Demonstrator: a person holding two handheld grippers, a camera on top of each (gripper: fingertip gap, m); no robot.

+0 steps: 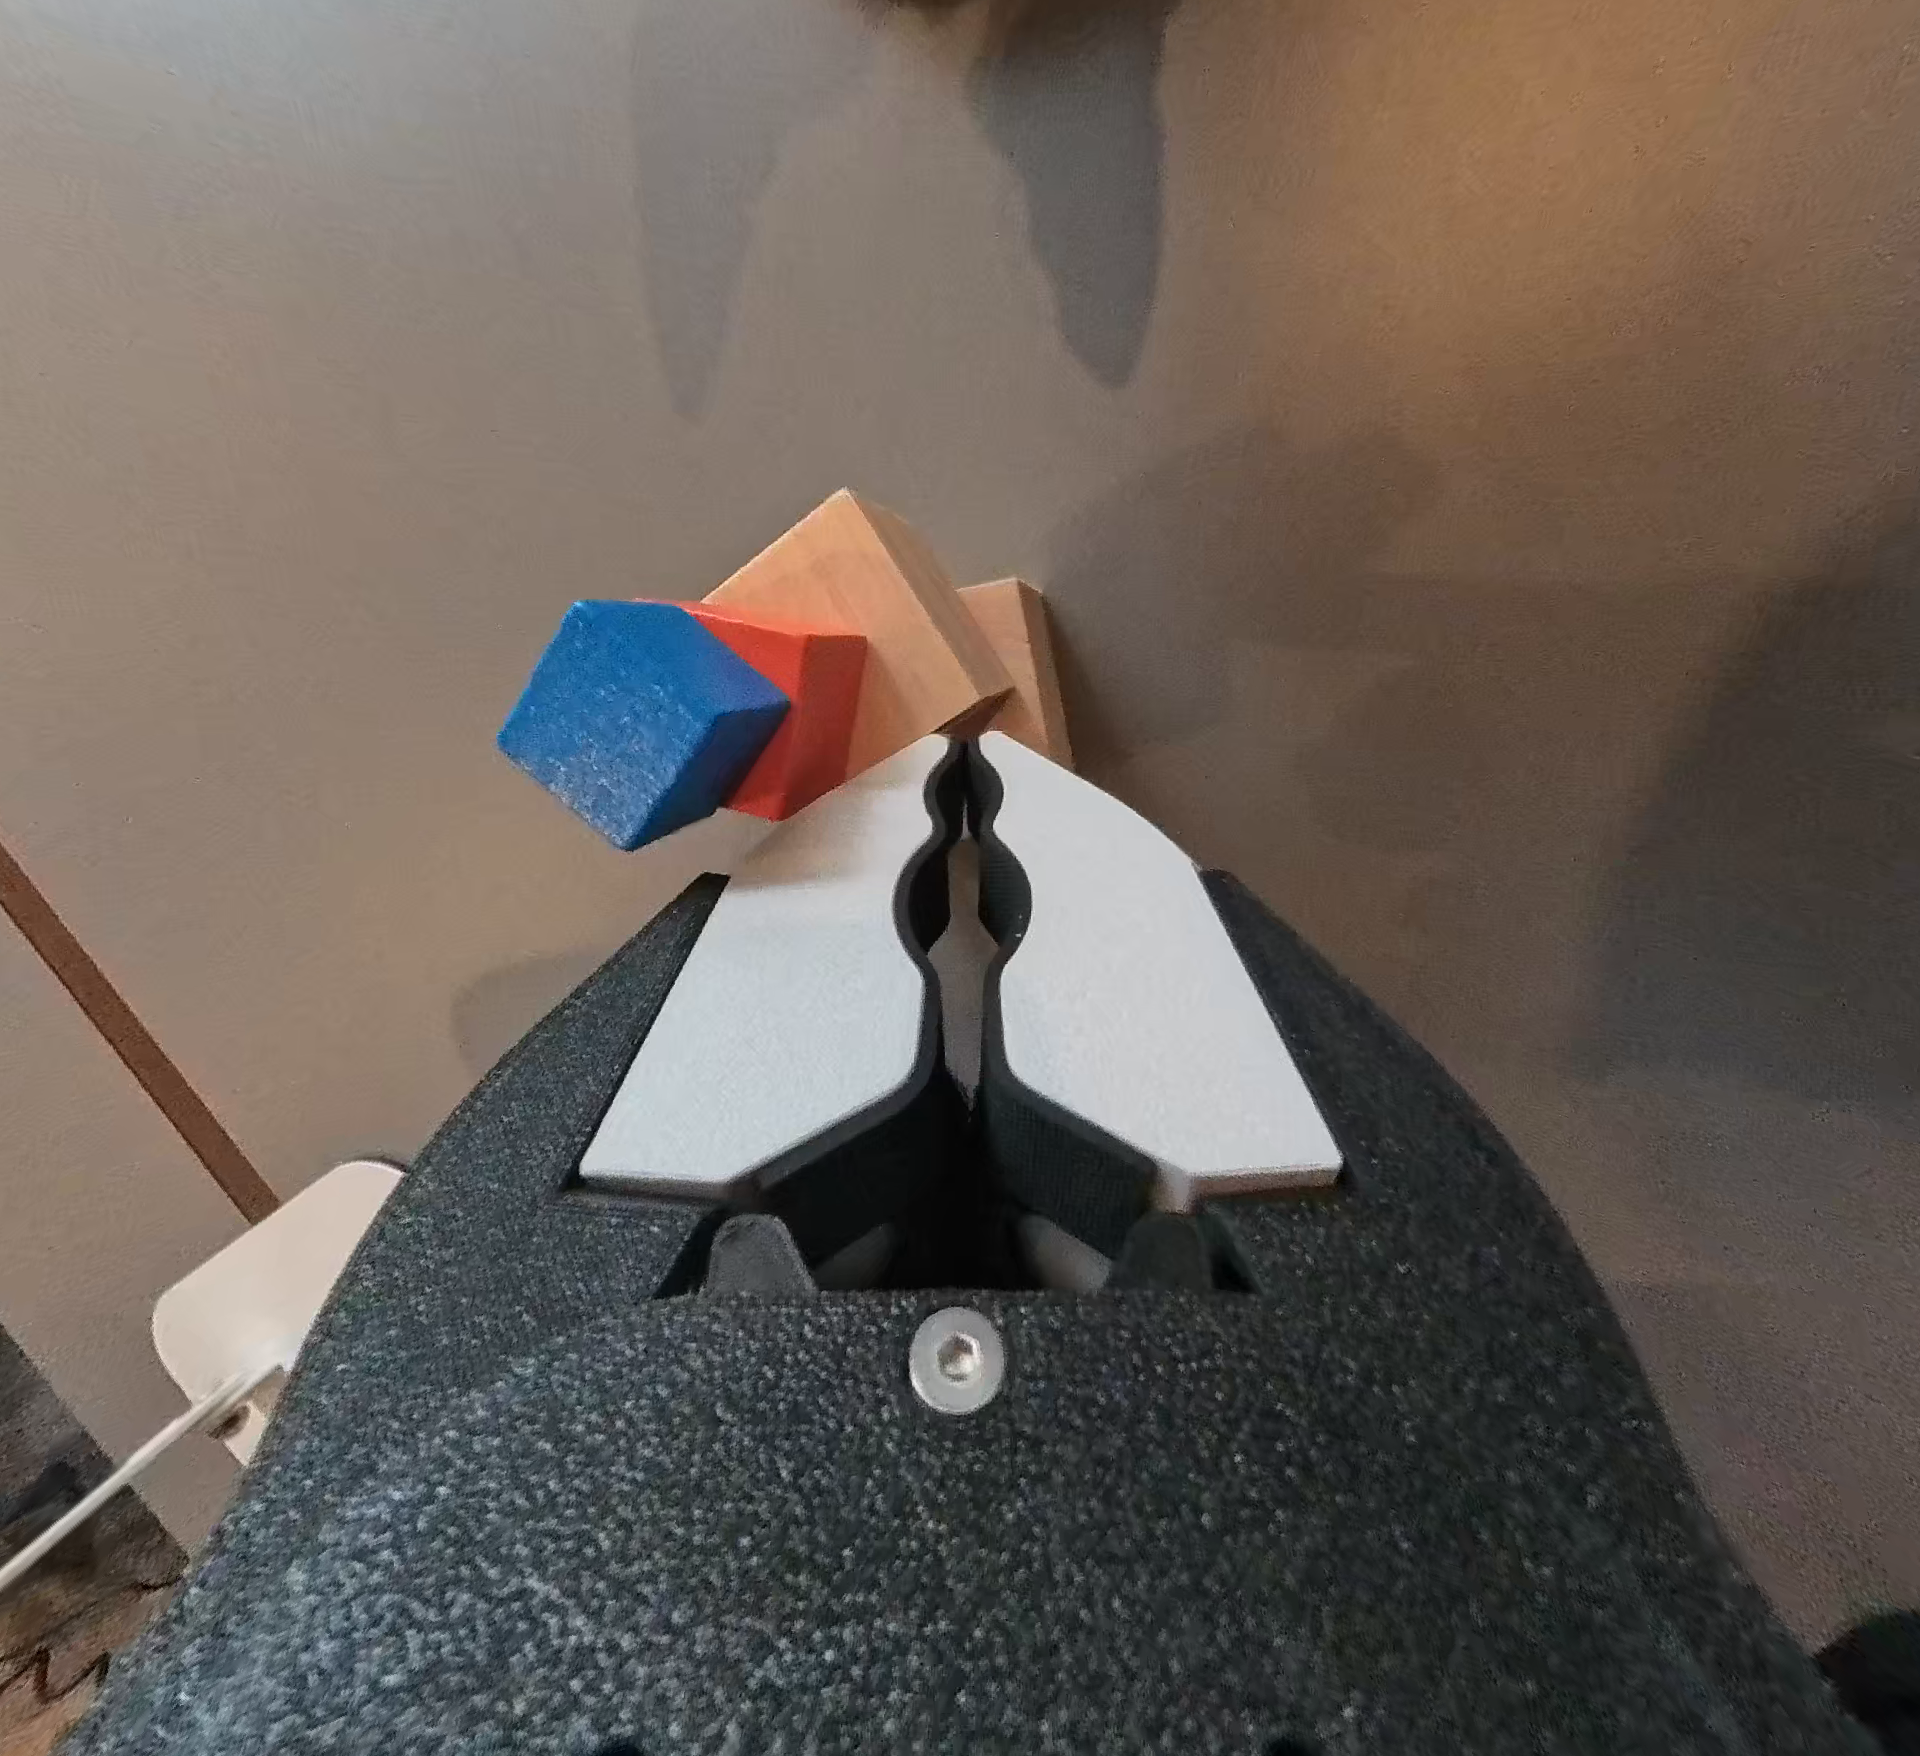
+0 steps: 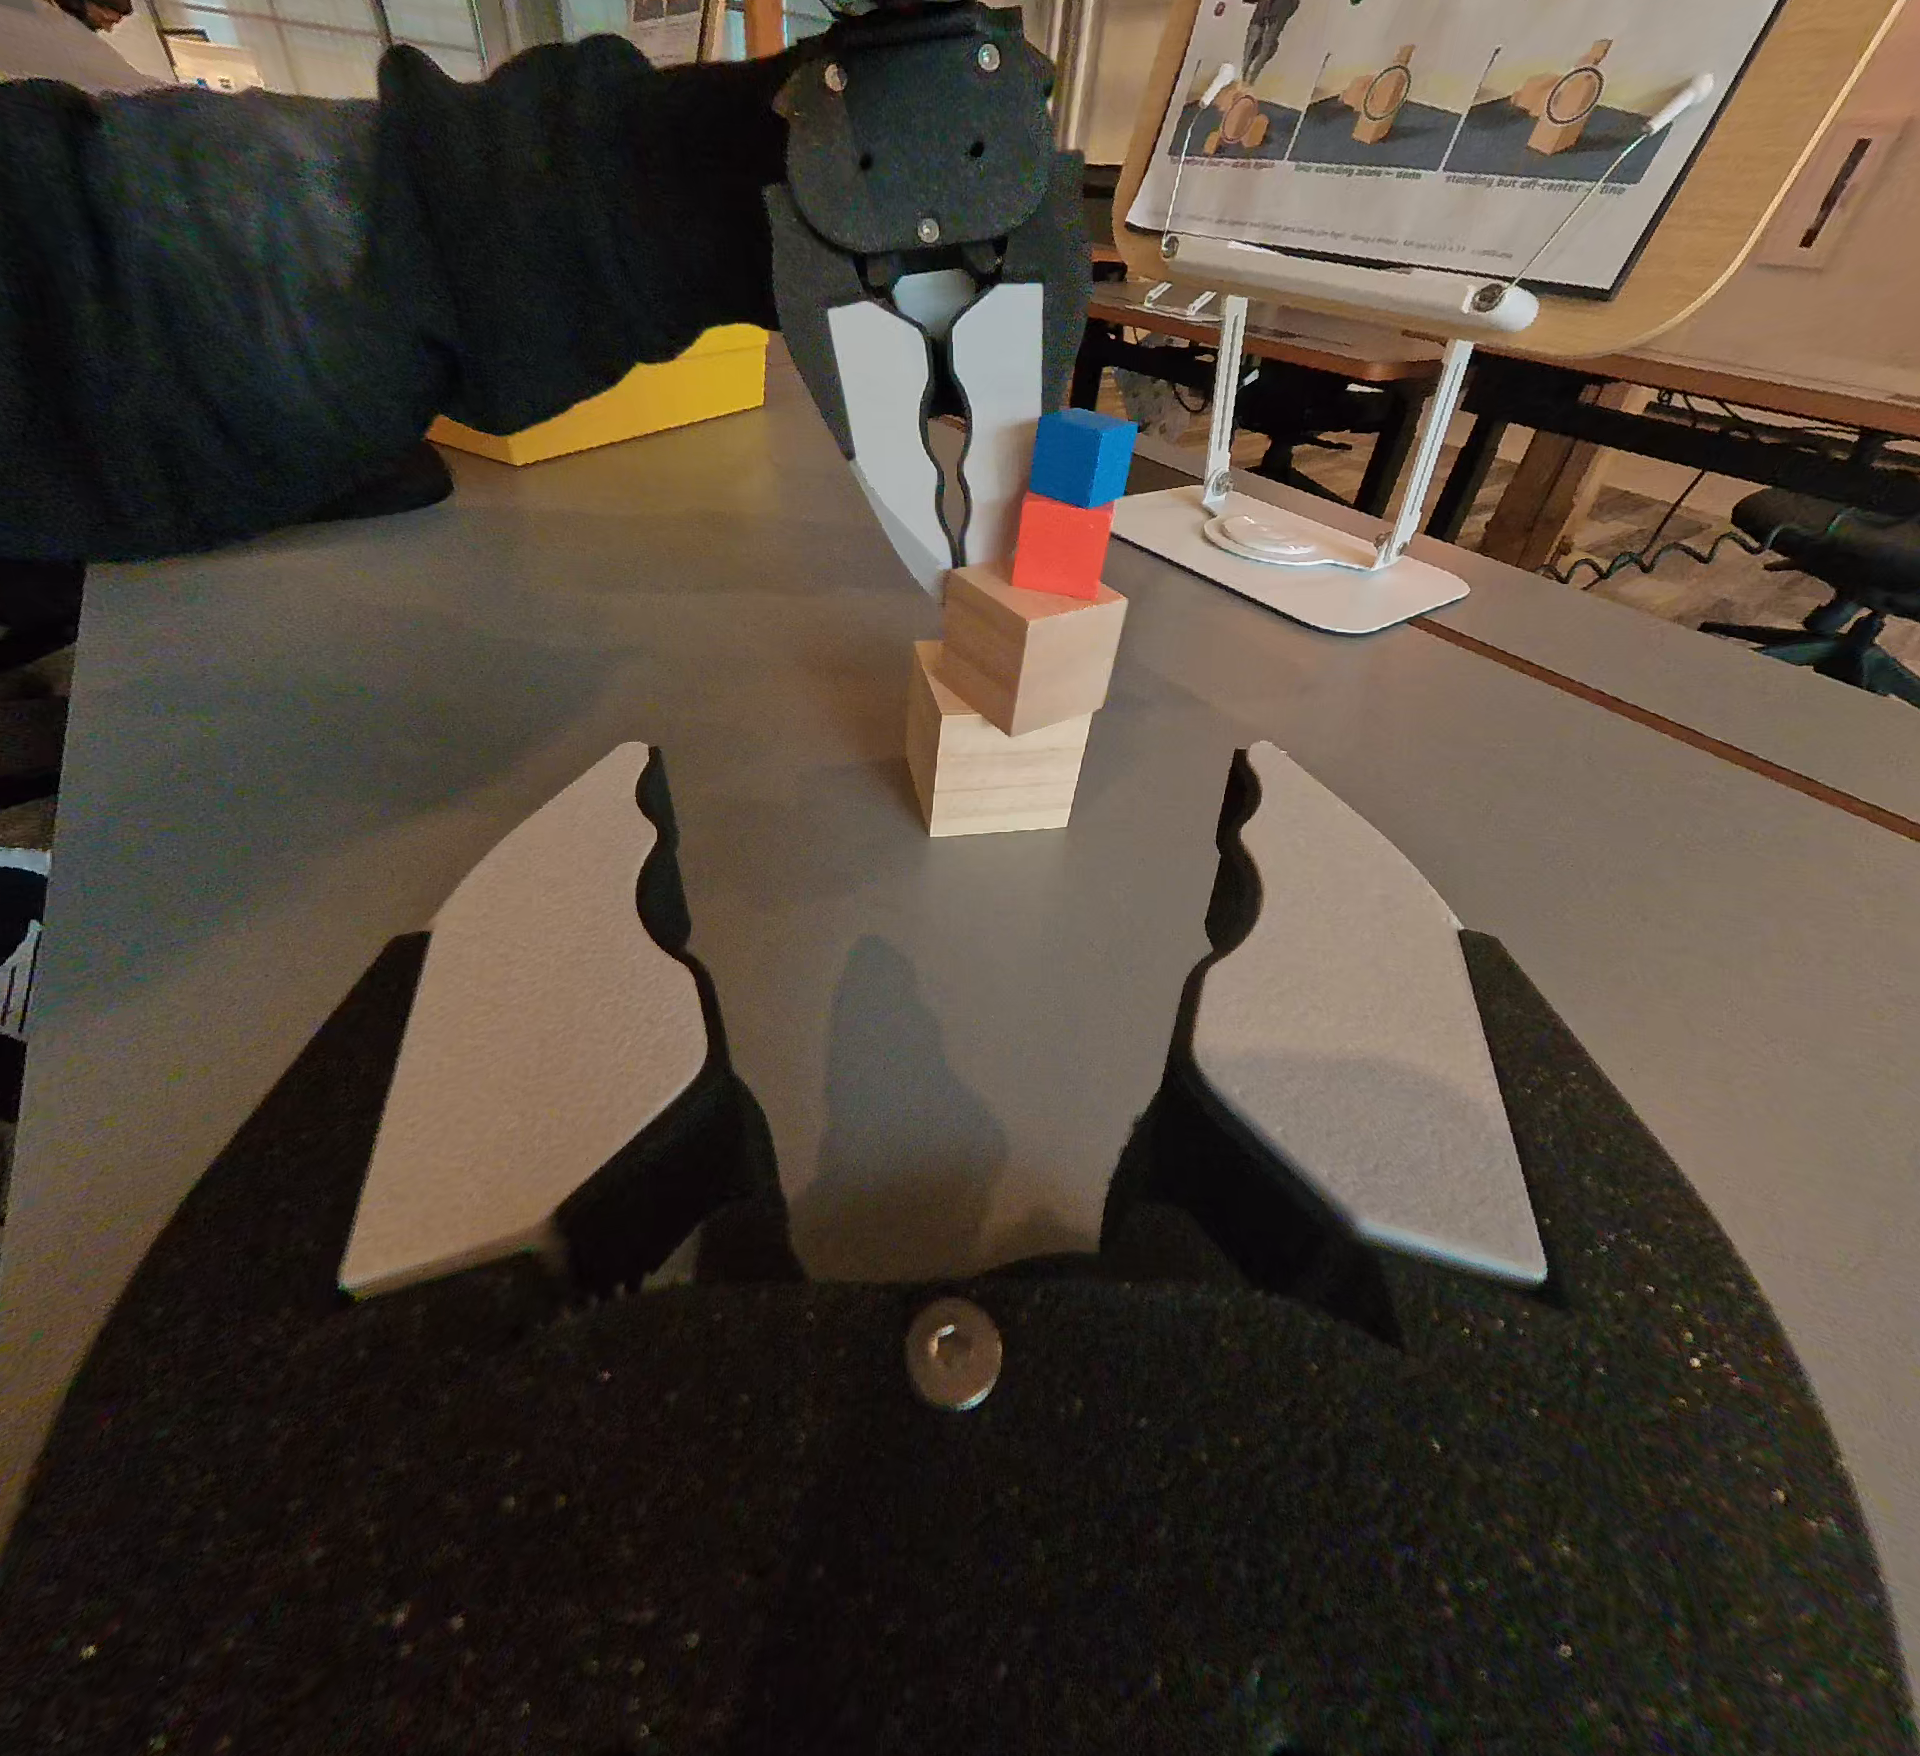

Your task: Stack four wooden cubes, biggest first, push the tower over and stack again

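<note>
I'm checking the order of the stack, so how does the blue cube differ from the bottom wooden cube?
The blue cube is painted, while the bottom wooden cube is bare pale wood. The blue cube is the smallest of the four; the bottom wooden cube looks the largest. The blue cube sits at the top, on the red cube; the bottom wooden cube rests on the grey table. Both are cubes in one tower.

Printed text appears only in the right wrist view, on an instruction sheet [image 2: 1455, 44] clipped to a wooden-backed stand [image 2: 1320, 563] at the far right edge of the desk [image 2: 520, 667]. The sheet carries lines of black text above three captioned photographs. No other writing, brand or number is legible on any item in either view
</note>
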